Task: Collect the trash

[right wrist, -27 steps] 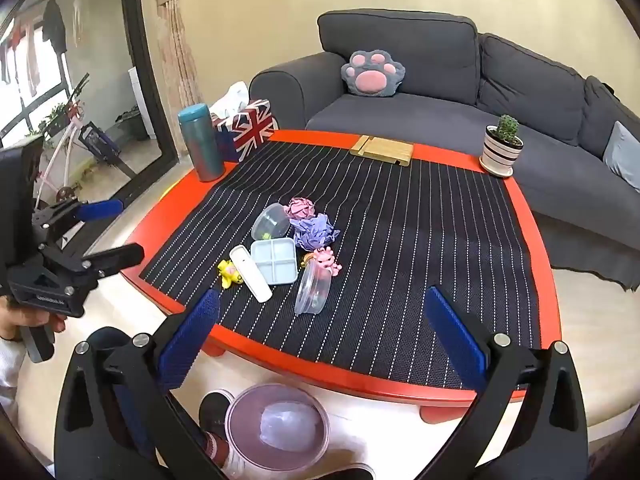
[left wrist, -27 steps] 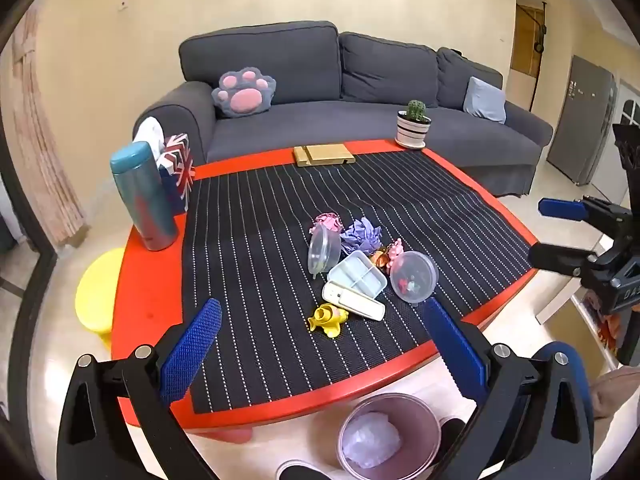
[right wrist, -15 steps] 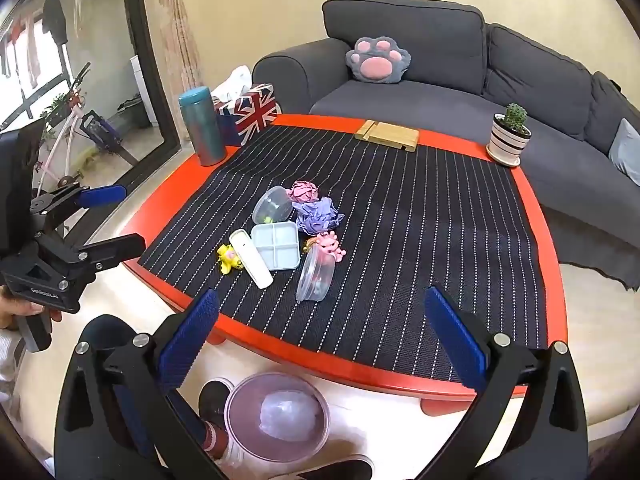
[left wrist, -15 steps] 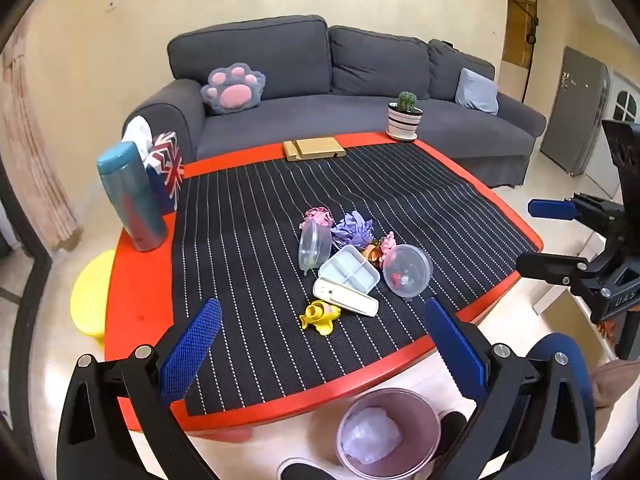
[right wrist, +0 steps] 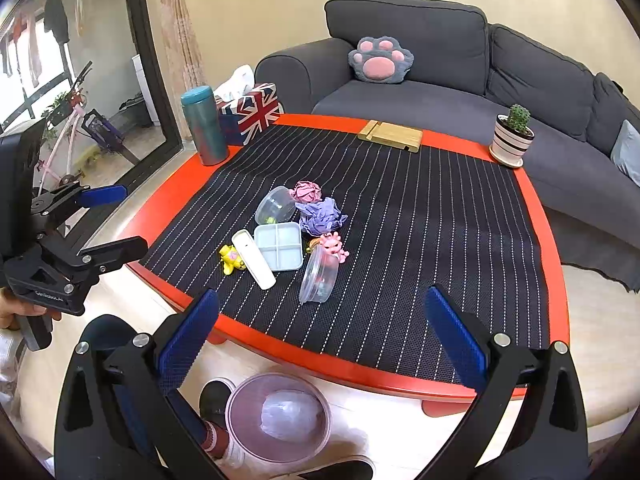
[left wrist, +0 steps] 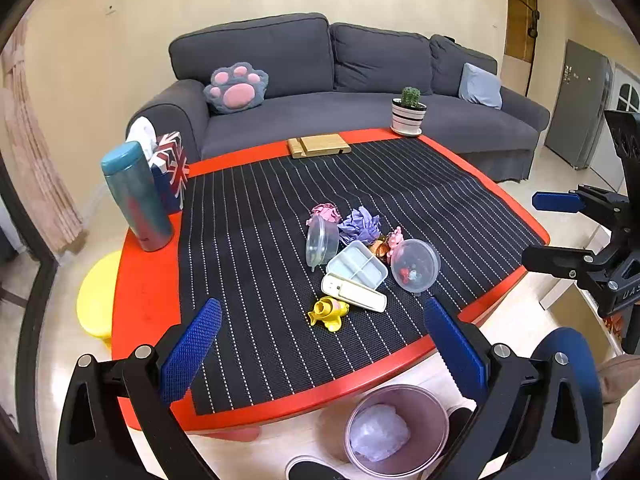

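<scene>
Both jaws stand fully spread and grasp nothing: the left gripper (left wrist: 320, 344) and the right gripper (right wrist: 320, 328) hover short of the near table edge, angled down toward the clutter.

Trash location: the pink wad (left wrist: 325, 212) and purple wad (left wrist: 360, 224) of crumpled paper lie touching at the centre of the frame, on the striped mat (left wrist: 256, 216). The bin (left wrist: 396, 428) stands on the floor at the bottom of the frame, below the table rim, with a clear liner or bag inside.

Hazards, as judged:
- The wads sit packed against two clear cups (left wrist: 322, 240), a divided tray (left wrist: 358, 268), a white case (left wrist: 354, 292) and small toys (left wrist: 328, 312). A wide closing stroke may catch a cup or toy along with the paper.
- The cups lie on their sides and are likely to roll if nudged.
- Crumpled paper is light and springy; a shallow pinch may let it slip out over the floor rather than the bin.
- Both grippers aim at one small cluster, so they may collide.
- The bin mouth lies partly under the table edge; a release too far forward lands on the mat.
</scene>
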The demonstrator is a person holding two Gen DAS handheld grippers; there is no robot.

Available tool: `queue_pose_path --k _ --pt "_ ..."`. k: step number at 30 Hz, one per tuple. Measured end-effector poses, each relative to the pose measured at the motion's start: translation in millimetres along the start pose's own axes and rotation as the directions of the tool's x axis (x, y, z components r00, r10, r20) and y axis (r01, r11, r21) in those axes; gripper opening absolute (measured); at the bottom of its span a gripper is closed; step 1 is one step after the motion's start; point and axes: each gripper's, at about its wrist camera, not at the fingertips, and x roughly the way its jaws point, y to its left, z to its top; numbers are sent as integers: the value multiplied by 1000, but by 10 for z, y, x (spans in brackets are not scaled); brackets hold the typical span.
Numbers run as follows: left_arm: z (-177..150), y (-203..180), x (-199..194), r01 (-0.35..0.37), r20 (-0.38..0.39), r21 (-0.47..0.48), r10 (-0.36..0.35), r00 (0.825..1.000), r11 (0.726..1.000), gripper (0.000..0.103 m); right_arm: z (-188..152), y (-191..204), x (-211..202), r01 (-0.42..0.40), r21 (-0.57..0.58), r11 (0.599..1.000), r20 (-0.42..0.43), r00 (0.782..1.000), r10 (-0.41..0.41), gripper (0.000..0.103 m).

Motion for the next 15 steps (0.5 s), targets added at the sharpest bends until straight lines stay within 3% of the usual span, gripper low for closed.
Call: queue_pose_path --k 15 --pt "2 9 30 11 -3 -7 -11 1000 1000 97 22 -8 -1 -1 8 1000 2 1000 1 100"
